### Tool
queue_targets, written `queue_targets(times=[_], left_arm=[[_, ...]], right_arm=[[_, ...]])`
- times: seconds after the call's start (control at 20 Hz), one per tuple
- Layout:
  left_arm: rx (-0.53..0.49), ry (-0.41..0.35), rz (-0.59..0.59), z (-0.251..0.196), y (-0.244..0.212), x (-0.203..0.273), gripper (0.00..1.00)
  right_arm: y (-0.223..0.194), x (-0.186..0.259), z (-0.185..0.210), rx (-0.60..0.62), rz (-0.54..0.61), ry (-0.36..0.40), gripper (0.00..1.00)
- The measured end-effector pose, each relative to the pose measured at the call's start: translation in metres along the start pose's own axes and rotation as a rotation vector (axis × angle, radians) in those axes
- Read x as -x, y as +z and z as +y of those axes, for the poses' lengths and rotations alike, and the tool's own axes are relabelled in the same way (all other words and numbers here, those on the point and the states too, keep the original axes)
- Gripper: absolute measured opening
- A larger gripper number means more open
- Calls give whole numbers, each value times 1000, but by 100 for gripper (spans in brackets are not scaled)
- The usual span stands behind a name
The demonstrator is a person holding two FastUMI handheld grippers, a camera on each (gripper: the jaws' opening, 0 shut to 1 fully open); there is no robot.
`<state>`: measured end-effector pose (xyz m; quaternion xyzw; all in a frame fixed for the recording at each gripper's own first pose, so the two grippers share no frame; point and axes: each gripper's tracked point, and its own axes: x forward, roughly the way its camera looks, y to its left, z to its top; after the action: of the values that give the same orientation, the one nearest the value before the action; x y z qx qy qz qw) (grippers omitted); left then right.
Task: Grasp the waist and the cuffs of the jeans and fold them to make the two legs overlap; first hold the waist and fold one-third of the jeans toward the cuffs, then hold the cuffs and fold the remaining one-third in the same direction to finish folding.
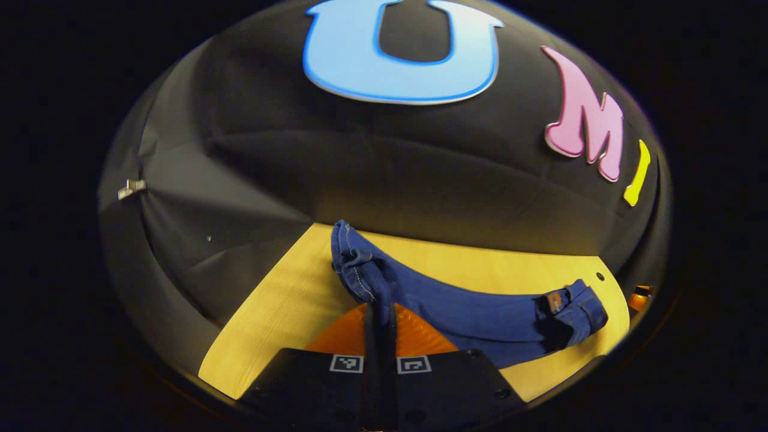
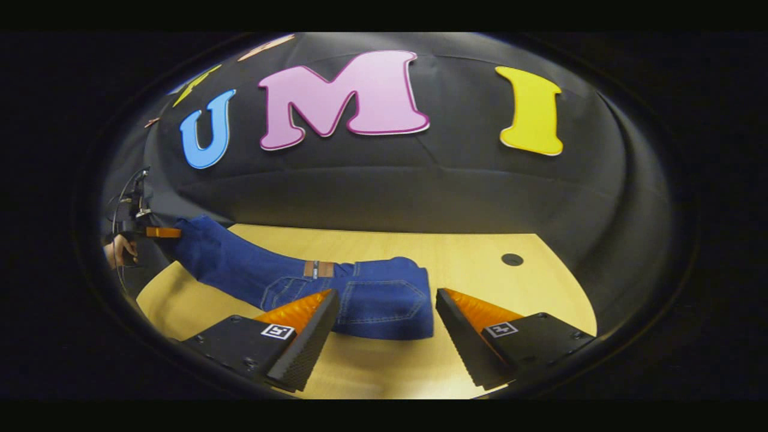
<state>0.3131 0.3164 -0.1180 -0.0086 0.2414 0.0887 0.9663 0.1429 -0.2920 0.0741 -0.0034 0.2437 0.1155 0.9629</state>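
Blue denim jeans (image 1: 456,303) stretched lengthwise across the pale wooden table (image 1: 288,300), legs already doubled one over the other. Cuff end bunched and lifted off the table, pinched in the left gripper (image 1: 379,312), jaws pressed together on the hem fabric at the bottom middle of the left gripper view. Stitched cuff edge (image 1: 351,258) standing up above the jaws, folded over itself. From there, cloth sagging down and away to the right, ending at the waist (image 1: 570,306) with its brown leather patch (image 1: 557,301), lying flat near the table's far edge.

In the right gripper view, right gripper (image 2: 384,324) low over the table, pointed at the waist end, jaws spread wide. Fingers (image 2: 300,342) set on either side of the back pocket (image 2: 393,300), one over the denim at the left, the other over bare wood at the right; contact with the cloth hard to judge. Waist flat on the table between the two fingers, brown patch on the waistband behind them.

Farther off at the left of that view, a hand (image 2: 120,251) gripping the other tool, held raised at the table's end, with the leg of the jeans rising from the table up to it. Small dark round hole (image 2: 512,259) in the tabletop to the right of the waist
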Motion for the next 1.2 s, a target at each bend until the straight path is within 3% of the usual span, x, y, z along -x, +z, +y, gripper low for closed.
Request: queue_targets(times=[0.3, 0.35, 0.4, 0.5, 0.75, 1.05, 1.2], left_arm=[[-111, -99, -78, -134, 65, 52, 6], [-129, -116, -91, -157, 71, 59, 10], [-147, -137, -101, -181, 76, 66, 6], [-170, -176, -105, -228, 76, 73, 6], [-148, -292, -78, -332, 58, 69, 6], [-153, -425, 32, -434, -1, 29, 6], [-195, -416, 119, -461, -48, 6, 6]], right_arm=[[14, 41, -52, -45, -4, -50, 99], [17, 45, -62, -54, -5, -62, 99], [20, 49, -72, -64, -11, -72, 98], [25, 56, -86, -81, -27, -87, 99], [26, 71, -129, -79, -40, -136, 99], [16, 93, -169, -136, -46, -201, 99], [9, 105, -176, -147, -42, -222, 99]])
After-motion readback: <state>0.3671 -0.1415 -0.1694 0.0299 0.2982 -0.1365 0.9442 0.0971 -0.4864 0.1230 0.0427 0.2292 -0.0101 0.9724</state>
